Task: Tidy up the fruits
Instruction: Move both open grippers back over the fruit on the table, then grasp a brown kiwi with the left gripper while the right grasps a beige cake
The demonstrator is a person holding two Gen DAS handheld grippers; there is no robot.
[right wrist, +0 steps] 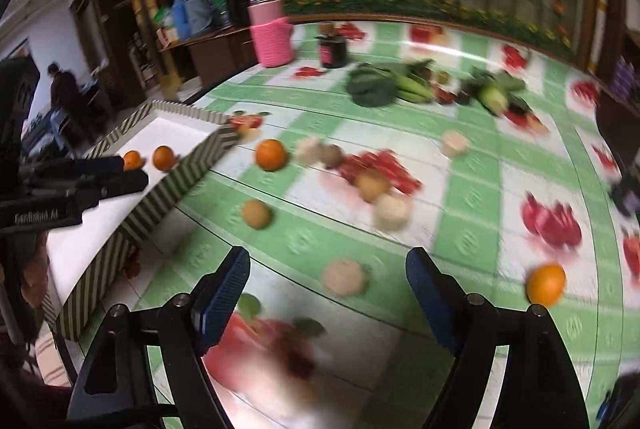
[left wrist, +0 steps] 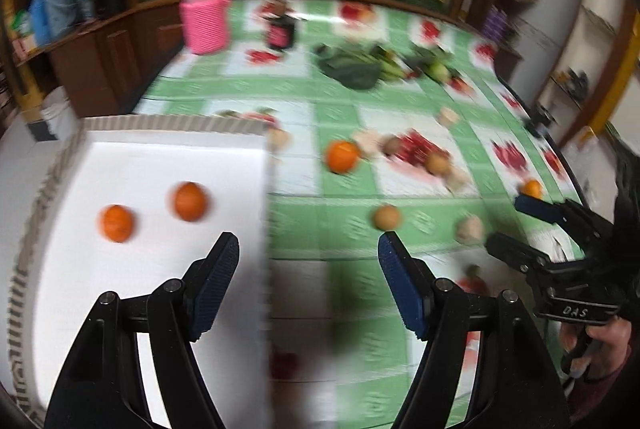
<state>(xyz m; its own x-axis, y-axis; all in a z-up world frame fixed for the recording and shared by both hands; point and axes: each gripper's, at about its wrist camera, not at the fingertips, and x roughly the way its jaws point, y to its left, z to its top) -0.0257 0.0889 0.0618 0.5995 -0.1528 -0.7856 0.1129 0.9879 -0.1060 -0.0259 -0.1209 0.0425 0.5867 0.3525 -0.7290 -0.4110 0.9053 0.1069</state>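
Note:
A white box [left wrist: 160,165] with striped walls holds two oranges [left wrist: 117,223] [left wrist: 190,201]; it also shows in the right wrist view [right wrist: 176,127]. My left gripper [left wrist: 308,249] is open and empty above the box's right edge. My right gripper [right wrist: 328,269] is open and empty over the table, with a pale round fruit [right wrist: 345,277] just beyond its fingertips. An orange [right wrist: 271,154] lies near the box, another orange [right wrist: 545,285] at the right. Brown fruit [right wrist: 256,213] and pale fruit [right wrist: 392,211] lie scattered between.
A green checked tablecloth [right wrist: 472,197] covers the table. Leafy vegetables [right wrist: 372,87], a pink wrapped bottle [right wrist: 272,37] and a dark jar [right wrist: 332,49] stand at the far side. Wooden shelves [left wrist: 80,41] are at the left.

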